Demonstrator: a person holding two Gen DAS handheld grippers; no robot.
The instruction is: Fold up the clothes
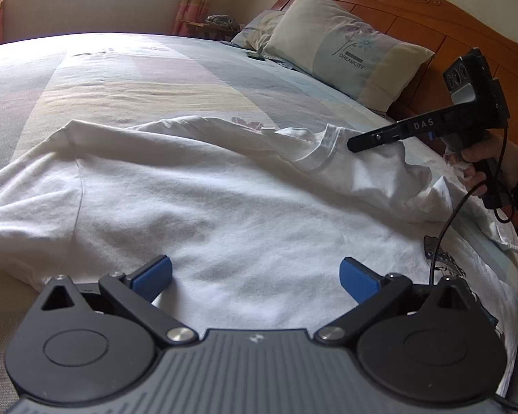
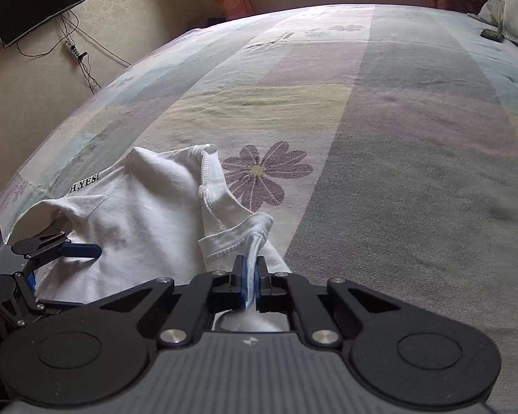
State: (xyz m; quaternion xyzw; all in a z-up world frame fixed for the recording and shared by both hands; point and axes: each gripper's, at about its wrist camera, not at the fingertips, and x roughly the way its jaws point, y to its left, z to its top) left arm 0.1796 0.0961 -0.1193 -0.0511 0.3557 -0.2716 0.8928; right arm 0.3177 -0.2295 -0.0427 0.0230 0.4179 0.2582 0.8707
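- The left claw [image 1: 255, 277] hangs low over the near part of the shirt [image 1: 207, 200], its blue pads [image 1: 153, 276] spread wide with nothing between them.
- The right claw [image 2: 249, 281] is pressed together on a fold of white fabric by the shirt's collar [image 2: 236, 238], pinching it.
- The shirt lies rumpled across the near side of the bed [image 2: 380, 120], black lettering showing at its left edge.
- A hand [image 1: 480, 165] grips the right tool's handle, a cable looping below it.
- Just past the shirt, a purple flower [image 2: 264, 172] is printed on the striped sheet.
- Farther off, a pillow [image 1: 348, 48] leans on the wooden headboard [image 1: 414, 10].
- A TV [image 2: 34, 3] hangs on the far wall.
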